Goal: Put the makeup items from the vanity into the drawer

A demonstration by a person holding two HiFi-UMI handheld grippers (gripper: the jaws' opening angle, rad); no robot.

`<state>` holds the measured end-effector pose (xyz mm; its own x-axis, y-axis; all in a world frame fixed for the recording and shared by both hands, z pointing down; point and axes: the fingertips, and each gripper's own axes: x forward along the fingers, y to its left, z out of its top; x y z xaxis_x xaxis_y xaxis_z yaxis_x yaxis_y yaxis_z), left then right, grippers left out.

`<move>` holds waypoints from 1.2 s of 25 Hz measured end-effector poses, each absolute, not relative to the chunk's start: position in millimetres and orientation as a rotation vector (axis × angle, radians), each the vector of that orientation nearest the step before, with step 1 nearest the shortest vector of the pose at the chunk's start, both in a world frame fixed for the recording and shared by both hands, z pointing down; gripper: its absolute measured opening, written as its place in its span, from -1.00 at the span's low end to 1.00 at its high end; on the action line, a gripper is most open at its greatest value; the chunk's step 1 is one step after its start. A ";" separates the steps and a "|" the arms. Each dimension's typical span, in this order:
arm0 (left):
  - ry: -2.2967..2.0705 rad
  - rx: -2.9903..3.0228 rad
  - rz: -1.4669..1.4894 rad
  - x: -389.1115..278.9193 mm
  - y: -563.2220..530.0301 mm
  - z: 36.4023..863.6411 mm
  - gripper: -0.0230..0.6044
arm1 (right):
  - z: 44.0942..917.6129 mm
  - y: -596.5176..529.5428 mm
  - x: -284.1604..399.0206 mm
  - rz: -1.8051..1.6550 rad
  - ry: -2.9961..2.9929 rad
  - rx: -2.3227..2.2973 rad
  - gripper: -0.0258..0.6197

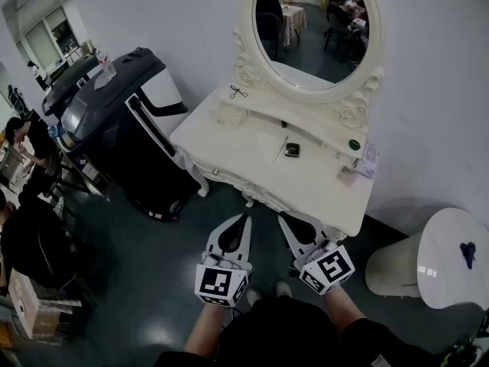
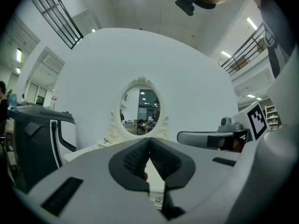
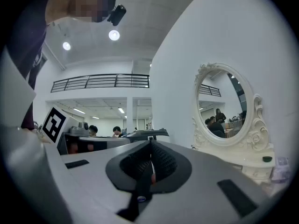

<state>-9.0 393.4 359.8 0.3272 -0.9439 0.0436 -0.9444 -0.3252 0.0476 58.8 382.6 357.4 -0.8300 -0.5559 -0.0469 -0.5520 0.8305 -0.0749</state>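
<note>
the left gripper is held level in front of the vanity, its jaws closed tip to tip with nothing between them. just to its right, the right gripper is level too, its jaws pressed together and empty. both stop short of the vanity's front edge. on the vanity's raised shelf lies a small black tool. on its top a thin stick lies beside a dark compact. further right sits a green round item. the drawer front looks closed.
</note>
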 end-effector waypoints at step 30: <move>-1.869 2.419 0.121 49.1 341.7 377.4 -0.88 | 384.4 326.3 114.0 -0.218 2.981 -0.757 -0.84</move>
